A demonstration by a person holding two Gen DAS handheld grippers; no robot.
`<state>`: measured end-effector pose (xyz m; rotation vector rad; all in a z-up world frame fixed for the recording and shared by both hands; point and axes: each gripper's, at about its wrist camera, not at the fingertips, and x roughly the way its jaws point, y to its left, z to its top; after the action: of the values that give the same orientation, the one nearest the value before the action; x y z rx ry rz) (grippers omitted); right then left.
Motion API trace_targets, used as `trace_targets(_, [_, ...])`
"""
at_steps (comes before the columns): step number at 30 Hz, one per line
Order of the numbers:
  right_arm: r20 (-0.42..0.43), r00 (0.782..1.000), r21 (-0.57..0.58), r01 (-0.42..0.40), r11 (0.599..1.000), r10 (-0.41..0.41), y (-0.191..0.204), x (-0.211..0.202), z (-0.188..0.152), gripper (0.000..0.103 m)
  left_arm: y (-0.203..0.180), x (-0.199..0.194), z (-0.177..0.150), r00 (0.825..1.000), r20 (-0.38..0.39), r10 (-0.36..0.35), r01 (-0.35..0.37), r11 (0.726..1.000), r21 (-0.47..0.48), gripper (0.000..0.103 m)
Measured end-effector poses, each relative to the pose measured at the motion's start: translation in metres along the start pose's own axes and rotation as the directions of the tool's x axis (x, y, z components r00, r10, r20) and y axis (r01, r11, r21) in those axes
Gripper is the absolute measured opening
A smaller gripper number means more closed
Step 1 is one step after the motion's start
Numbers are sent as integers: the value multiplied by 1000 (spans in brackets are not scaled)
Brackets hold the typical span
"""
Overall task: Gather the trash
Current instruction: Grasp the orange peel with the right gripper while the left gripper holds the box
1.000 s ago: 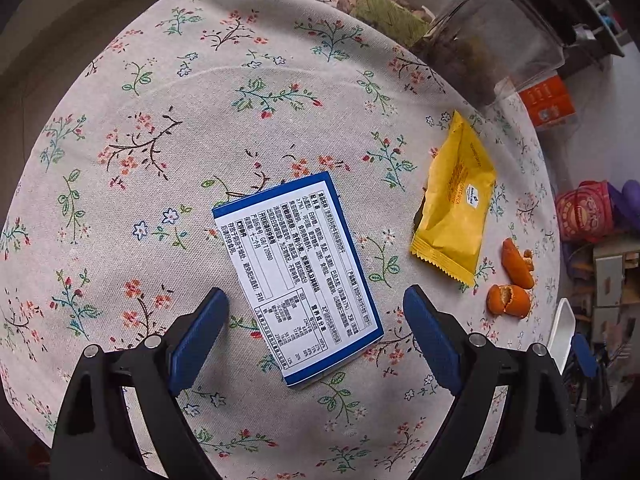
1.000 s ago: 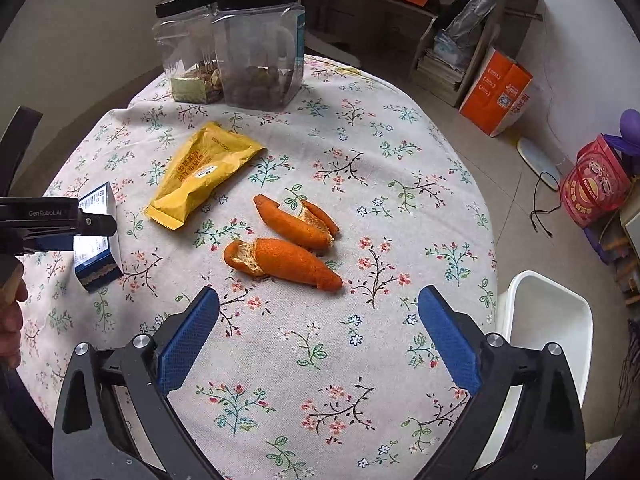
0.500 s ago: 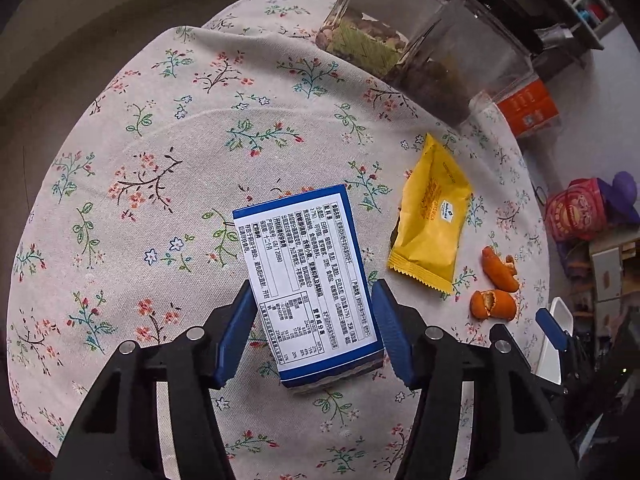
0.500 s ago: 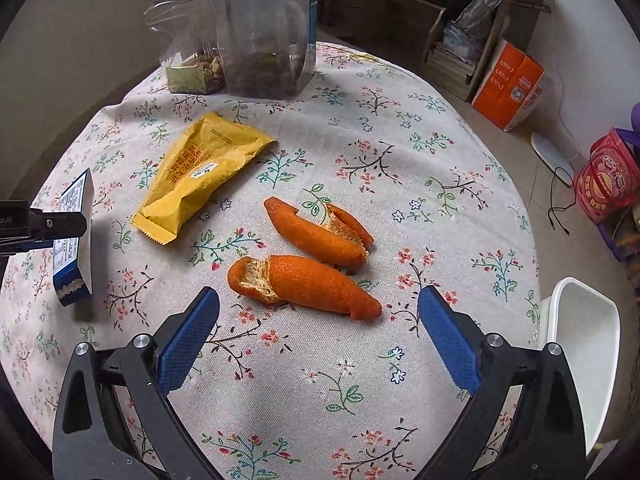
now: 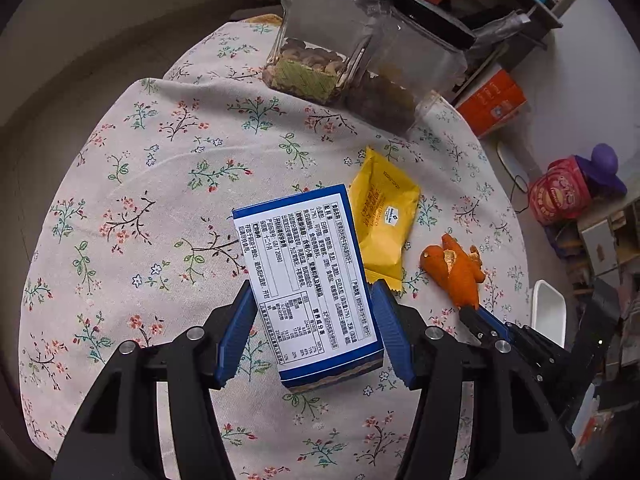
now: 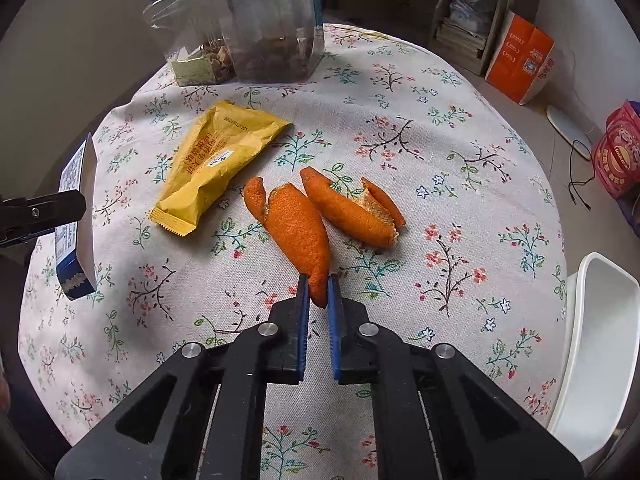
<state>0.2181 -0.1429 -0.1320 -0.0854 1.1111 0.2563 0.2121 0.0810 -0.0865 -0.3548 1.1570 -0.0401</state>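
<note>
My left gripper (image 5: pixel 314 300) is shut on a blue and white box (image 5: pixel 308 276) and holds it above the floral tablecloth; the box also shows at the left of the right wrist view (image 6: pixel 76 220). My right gripper (image 6: pixel 318 284) is shut on one end of an orange peel (image 6: pixel 298 230), lifted off the cloth. A second orange peel (image 6: pixel 352 210) lies on the table just beyond it. A yellow snack wrapper (image 6: pixel 216 160) lies flat to the left of the peels; it also shows in the left wrist view (image 5: pixel 386 216).
Two clear jars (image 6: pixel 248 28) with black lids stand at the far table edge. A white bin (image 6: pixel 596 348) stands on the floor by the table's right edge. An orange carton (image 6: pixel 520 60) and a red bag (image 6: pixel 618 152) are on the floor beyond.
My left gripper closed on the box and raised it. My right gripper moved in over the peels, closed on the nearer one and lifted it.
</note>
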Motion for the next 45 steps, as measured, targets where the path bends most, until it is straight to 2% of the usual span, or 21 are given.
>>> trace_targets(4, [21, 999, 19, -25, 1000, 25, -3, -12, 1, 6, -9, -6, 0, 1000, 15, -10, 10, 1000, 20, 58])
trace_targets(15, [100, 995, 29, -32, 999, 29, -9, -54, 2, 5, -33, -15, 3, 998, 35, -45, 43, 998, 51, 58])
trace_targets(29, [173, 984, 59, 36, 998, -46, -44, -100, -13, 5, -96, -12, -5, 994, 32, -101, 96, 987, 132, 58])
trace_targets(45, [221, 967, 189, 86, 978, -127, -115, -147, -47, 5, -187, 6, -26, 983, -28, -180, 182, 955, 234, 58])
